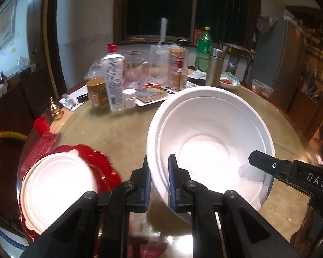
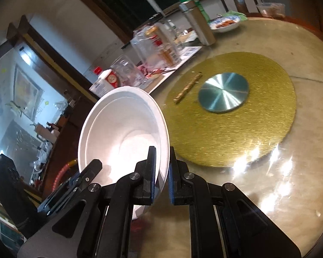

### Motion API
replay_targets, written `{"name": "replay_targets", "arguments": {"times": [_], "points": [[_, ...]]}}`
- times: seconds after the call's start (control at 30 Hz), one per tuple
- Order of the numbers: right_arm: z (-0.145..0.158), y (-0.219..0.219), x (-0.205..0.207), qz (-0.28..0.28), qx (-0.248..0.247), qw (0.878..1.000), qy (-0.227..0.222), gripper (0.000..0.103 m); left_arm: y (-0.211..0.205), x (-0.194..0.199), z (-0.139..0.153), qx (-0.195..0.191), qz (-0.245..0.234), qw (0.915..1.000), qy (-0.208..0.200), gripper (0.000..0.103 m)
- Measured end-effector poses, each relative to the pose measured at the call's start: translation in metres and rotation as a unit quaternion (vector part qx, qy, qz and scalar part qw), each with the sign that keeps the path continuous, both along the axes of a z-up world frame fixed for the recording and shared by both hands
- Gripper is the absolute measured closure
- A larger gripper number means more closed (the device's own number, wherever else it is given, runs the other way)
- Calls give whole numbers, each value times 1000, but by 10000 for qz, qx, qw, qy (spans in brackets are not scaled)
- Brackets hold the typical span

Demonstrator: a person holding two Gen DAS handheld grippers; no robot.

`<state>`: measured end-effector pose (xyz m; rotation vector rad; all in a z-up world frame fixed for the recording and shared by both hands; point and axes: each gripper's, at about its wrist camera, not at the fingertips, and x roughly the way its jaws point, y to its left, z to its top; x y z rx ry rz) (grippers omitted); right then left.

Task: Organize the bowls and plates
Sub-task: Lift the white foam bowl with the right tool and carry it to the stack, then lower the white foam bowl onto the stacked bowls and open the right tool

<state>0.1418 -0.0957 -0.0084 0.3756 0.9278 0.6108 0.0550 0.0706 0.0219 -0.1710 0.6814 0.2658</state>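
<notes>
The white bowls (image 1: pixel 208 142), one nested inside the other, hang tilted above the tabletop (image 1: pixel 118 133), and we hold them by the rim from two sides. In the left wrist view our left gripper (image 1: pixel 159 185) pinches the rim at about 8 o'clock of the bowls, its jaws narrow with the blue pads pressed on the white wall. Our right gripper (image 1: pixel 275 167) comes in from 3 o'clock in that view and bites the opposite rim. In the right wrist view the same bowls (image 2: pixel 122 133) sit at 10 o'clock of the right gripper (image 2: pixel 162 180), whose jaws are likewise nearly closed on the rim, one finger inside the bowl and one outside.

At 8 o'clock in the left view lies a white plate (image 1: pixel 58 187) on top of red plates (image 1: pixel 101 163), apart from the bowls. At 12 o'clock the far tabletop is crowded: a clear bottle with a red cap (image 1: pixel 113 77), a gold-lidded jar (image 1: pixel 97 92), a green bottle (image 1: pixel 203 49), a steel flask (image 1: pixel 214 66) and a small dish of food (image 1: pixel 229 82).

In the right view a gold round mat (image 2: pixel 236 129) carries a shiny metal disc (image 2: pixel 224 92) and a thin gold stick (image 2: pixel 187 88), just beside the bowls at 2 o'clock.
</notes>
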Motion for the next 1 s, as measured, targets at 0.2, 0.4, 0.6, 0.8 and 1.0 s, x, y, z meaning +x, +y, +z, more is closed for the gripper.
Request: {"name": "replay_targets", "arguments": {"times": [0.2, 0.4, 0.6, 0.8, 1.0], "points": [[8, 39, -12, 267, -140, 9995, -129, 93, 37, -18, 3, -274, 170, 9994, -132, 90], [13, 74, -21, 534, -228, 9982, -158, 93, 68, -35, 5, -456, 351, 9980, -268, 90], [19, 105, -34, 767, -333, 9962, -255, 93, 96, -53, 4, -604, 558, 9959, -380, 90], [17, 133, -45, 996, -445, 9937, -250, 93, 119, -68, -3, -691, 785, 9939, -354, 90], [11, 160, -53, 1215, -539, 9910, -183, 93, 138, -81, -12, -770, 987, 9917, -288, 90]]}}
